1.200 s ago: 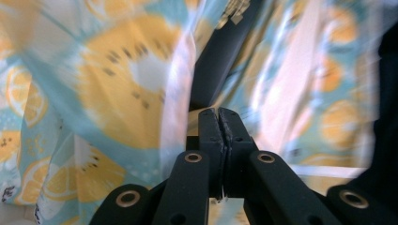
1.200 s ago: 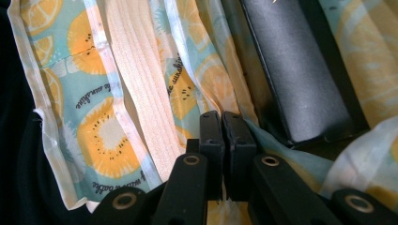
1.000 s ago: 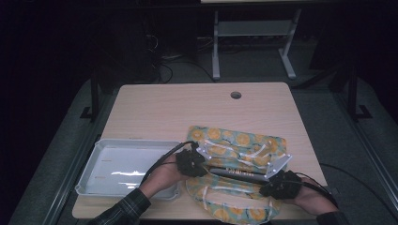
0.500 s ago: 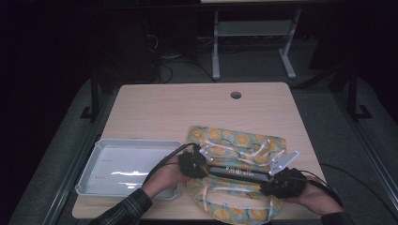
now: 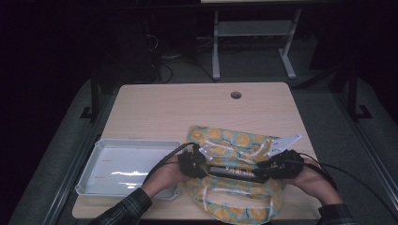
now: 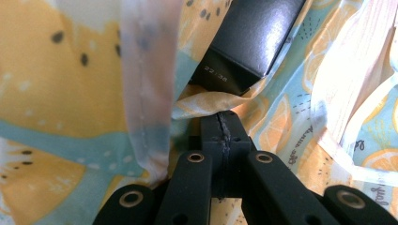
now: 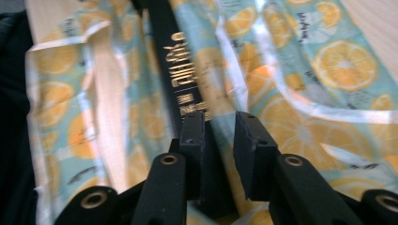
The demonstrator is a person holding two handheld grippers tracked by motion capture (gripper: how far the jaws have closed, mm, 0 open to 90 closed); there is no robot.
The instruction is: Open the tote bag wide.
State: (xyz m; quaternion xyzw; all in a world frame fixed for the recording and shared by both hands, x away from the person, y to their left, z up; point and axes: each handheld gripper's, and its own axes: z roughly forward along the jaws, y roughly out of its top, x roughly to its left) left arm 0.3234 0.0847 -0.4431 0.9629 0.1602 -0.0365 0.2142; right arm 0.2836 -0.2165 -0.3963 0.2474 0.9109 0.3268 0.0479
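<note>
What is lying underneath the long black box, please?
The lemon-print cloth lies under the black box, on the table. Whatever sits beneath the cloth there is covered.

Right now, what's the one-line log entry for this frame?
left gripper: shut on lemon-print cloth | right gripper: open, jaws beside black box | box lying on cloth | white tray: left of cloth

The left gripper (image 6: pixel 224 123) pinches a fold of lemon-print cloth (image 6: pixel 56 84) between closed jaws, a black box (image 6: pixel 253 40) lying at one o'clock.
</note>
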